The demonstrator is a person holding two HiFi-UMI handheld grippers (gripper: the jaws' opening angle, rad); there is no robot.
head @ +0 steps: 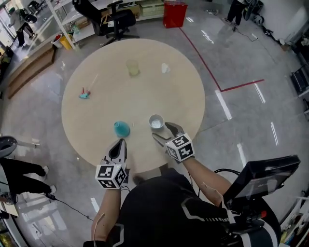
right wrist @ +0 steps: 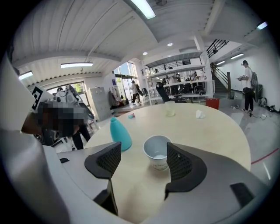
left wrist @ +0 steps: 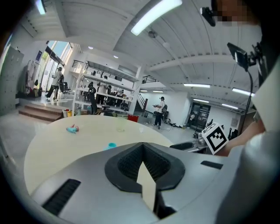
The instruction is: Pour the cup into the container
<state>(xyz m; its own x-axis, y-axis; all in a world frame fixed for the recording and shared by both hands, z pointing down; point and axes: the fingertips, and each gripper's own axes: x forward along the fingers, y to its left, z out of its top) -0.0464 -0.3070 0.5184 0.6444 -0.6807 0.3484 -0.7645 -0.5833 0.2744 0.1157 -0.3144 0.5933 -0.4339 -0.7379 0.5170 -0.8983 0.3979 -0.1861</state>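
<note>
A white paper cup (head: 156, 121) stands upright near the front edge of the round beige table (head: 96, 116), with a little white stuff in its bottom. My right gripper (head: 166, 133) is open just behind it. In the right gripper view the cup (right wrist: 157, 151) stands just ahead of the gripper (right wrist: 142, 162), close to the right pad, untouched. A clear yellowish container (head: 133, 67) stands at the far side, also seen as container (right wrist: 169, 108). My left gripper (head: 120, 143) is shut and empty at the table's front, and its pads meet in the left gripper view (left wrist: 143, 154).
A teal cone-shaped object (head: 121, 128) stands left of the cup. A small teal and pink item (head: 85, 94) lies at the left, a white crumpled scrap (head: 165, 68) at the far right. Beyond the table are a black chair (head: 116, 21) and a red bin (head: 175, 13).
</note>
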